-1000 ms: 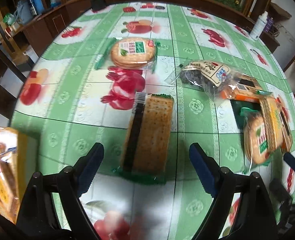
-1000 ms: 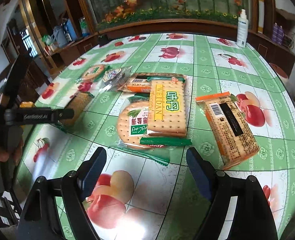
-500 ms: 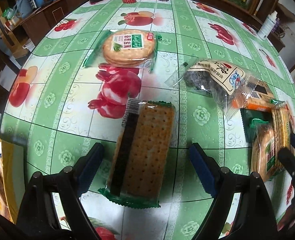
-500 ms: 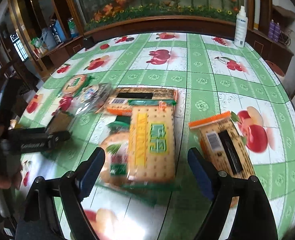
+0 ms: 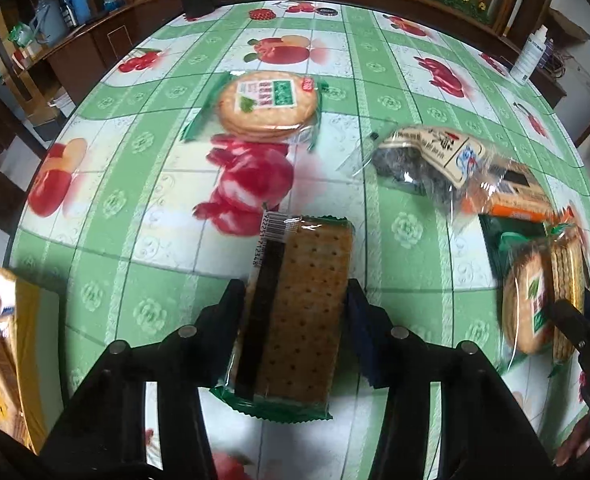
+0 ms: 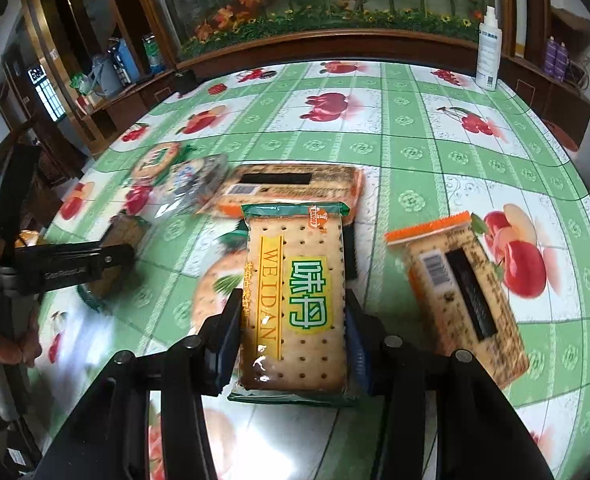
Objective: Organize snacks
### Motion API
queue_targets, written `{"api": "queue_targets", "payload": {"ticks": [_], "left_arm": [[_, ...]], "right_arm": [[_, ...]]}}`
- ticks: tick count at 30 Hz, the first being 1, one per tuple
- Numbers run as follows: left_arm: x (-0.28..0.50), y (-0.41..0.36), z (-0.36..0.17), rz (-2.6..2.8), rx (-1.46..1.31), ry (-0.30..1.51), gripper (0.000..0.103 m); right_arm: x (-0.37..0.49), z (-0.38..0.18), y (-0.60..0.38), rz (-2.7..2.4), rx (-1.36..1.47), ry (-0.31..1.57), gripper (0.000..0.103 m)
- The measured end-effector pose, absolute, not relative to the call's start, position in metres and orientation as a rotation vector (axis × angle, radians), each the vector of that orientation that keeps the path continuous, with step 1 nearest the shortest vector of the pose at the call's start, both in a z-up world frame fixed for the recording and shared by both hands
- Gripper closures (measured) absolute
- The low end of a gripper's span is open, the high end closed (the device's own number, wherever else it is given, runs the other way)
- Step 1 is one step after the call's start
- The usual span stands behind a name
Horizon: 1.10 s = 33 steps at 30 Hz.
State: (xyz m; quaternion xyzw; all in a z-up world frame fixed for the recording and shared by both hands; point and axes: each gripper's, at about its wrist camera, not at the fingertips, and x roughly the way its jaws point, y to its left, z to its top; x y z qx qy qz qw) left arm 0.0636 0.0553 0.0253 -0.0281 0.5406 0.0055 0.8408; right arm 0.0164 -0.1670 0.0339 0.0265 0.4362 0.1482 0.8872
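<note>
Both tongs now clenched, open before: my left gripper [image 5: 295,312] on cracker pack [image 5: 295,312], right gripper [image 6: 293,328] on WEIDAN pack [image 6: 295,304]; long axes run bottom-to-top of frame

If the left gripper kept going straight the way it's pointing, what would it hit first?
Probably the round cracker pack farther up the table, though depth is unclear. The left gripper is shut on the rectangular cracker pack.

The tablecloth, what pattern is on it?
The tablecloth has green and white squares with red fruit pictures, seen best from the right wrist.
</note>
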Motion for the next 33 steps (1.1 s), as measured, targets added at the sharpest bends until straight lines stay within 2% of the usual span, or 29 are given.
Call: {"api": "queue_targets", "payload": {"ticks": [16, 33], "left_arm": [[-0.010, 0.074, 0.060, -0.029, -0.073, 1.063, 0.051], [-0.066, 0.160, 0.097, 0.053, -0.147, 0.977, 0.051]], "right_arm": [[-0.026, 0.045, -0.113, 0.458, 0.060, 0.882, 0.057], [-0.039, 0.069, -0.009, 0.647, -0.028, 0.840, 0.057]]}}
